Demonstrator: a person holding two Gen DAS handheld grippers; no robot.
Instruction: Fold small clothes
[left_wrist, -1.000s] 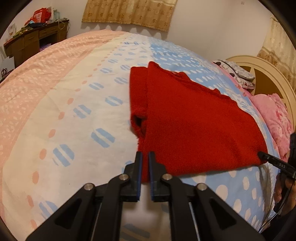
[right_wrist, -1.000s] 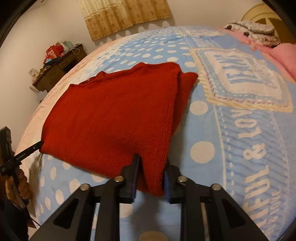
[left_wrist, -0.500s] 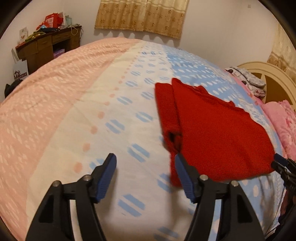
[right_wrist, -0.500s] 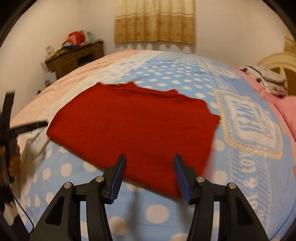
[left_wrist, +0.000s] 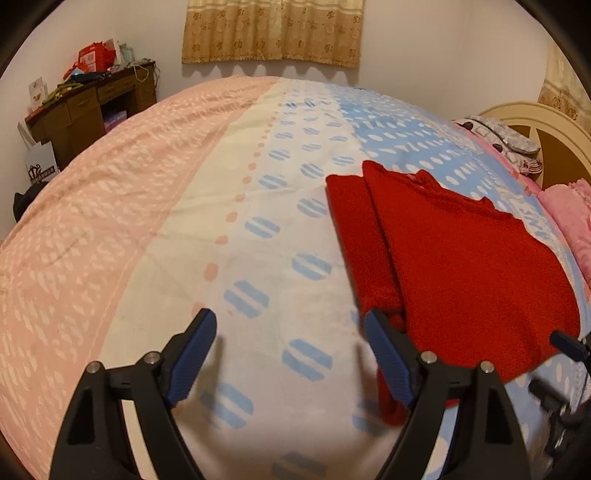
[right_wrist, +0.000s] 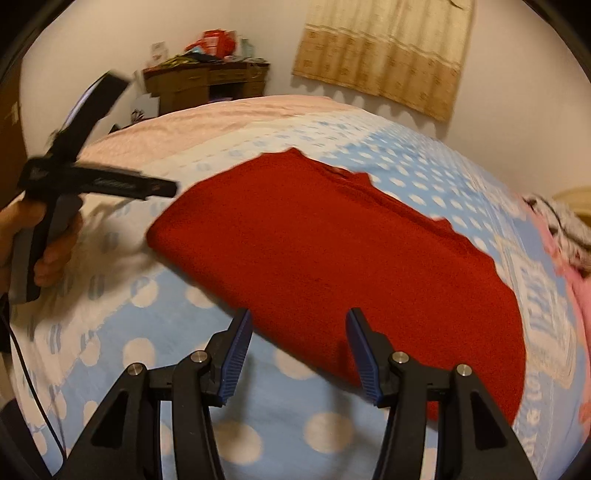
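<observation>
You've just let go: both hand-held grippers, left (left_wrist: 286, 354) and right (right_wrist: 297, 356), now spread; sweater (right_wrist: 332, 266) lies folded on the bed (left_wrist: 147, 206), lower right.

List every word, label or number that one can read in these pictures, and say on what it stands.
No text is fully readable.
Bedspread: large pale printed letters on the blue part, blurred and cut off at the edge.
Left claw: the right wrist view shows a small pale label on its arm, too blurred to read.
White paper bag beside the desk: black logo, too small to read.
</observation>
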